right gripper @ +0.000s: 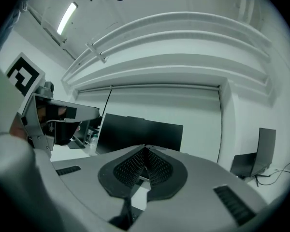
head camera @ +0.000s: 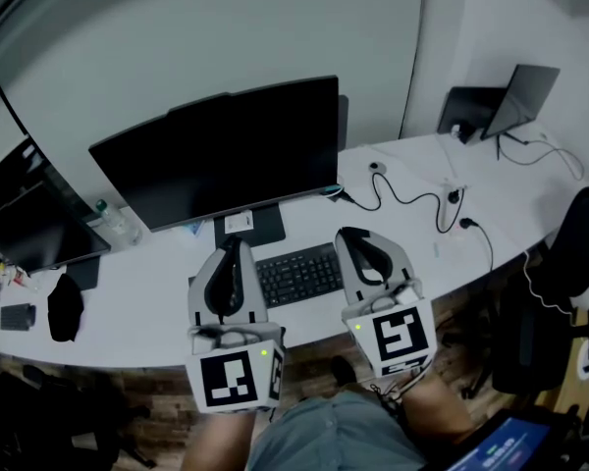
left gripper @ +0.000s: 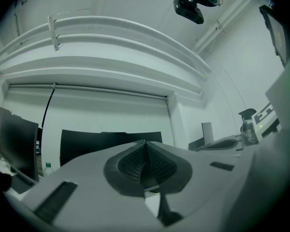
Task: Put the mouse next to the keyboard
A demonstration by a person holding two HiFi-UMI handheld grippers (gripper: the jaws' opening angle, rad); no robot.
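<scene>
Locating the mouse comes first, and no view shows it with certainty. The likeliest candidate is a dark rounded object [head camera: 65, 307] lying on the table [head camera: 157, 302], well to the left of the left hand-held gripper [left gripper: 145, 144] and far from the keyboard [head camera: 296, 275]; it is too small and dim to confirm. The keyboard sits ahead of both tools, between their lines of aim, with the large monitor [head camera: 226, 150] standing just beyond it. The left hand-held gripper has its jaws brought fully together, pads meeting at the tip, with nothing between them. The right hand-held gripper [right gripper: 146, 149] is likewise closed tight on nothing. Both are held up over the near edge of the table, pointing toward the monitor, and neither touches any object. In my judgement the task stands at its very start: the mouse has not been approached, let alone gripped. The next move would call for confirming the mouse, swinging the nearer tool toward it, parting the jaws wide enough to straddle its body, and lowering squarely before closing. A bare patch of table beside the keyboard looks suitable for the placement.
</scene>
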